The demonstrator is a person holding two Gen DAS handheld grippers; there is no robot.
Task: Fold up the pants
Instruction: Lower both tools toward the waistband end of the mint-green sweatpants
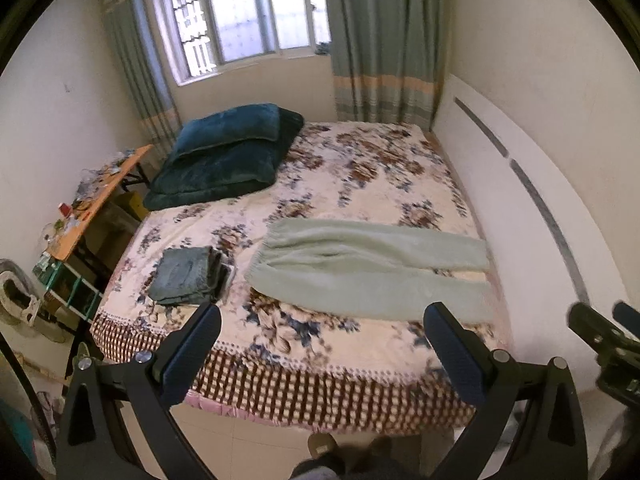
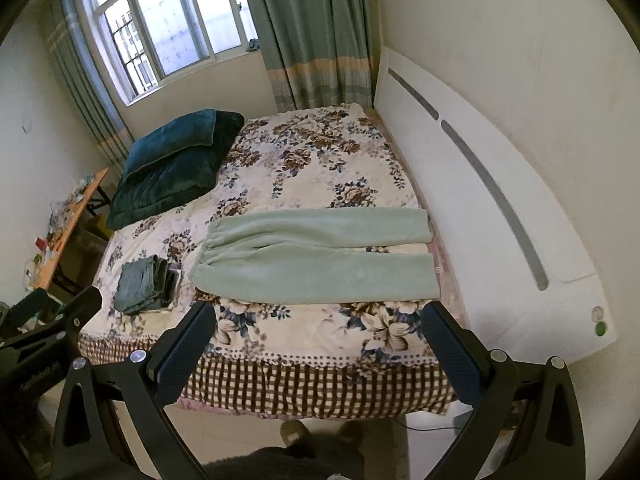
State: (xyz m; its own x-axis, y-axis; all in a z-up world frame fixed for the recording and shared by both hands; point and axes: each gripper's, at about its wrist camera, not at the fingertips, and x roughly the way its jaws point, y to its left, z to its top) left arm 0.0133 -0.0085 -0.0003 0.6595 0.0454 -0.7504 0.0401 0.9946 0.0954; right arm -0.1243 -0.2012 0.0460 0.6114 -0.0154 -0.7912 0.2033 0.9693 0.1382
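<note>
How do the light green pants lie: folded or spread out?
Spread out: the light green pants lie flat on the bed, both legs side by side.

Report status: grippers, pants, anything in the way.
Left gripper open, right gripper open, both empty. Green pants flat on bed, unfolded. Folded jeans beside waistband, apart.

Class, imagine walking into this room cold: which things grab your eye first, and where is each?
The pale green pants lie spread flat across the near part of the floral bed, legs toward the headboard. Left of them sits a folded pile of jeans, and dark teal bedding is heaped at the far left corner, below the window.
</note>
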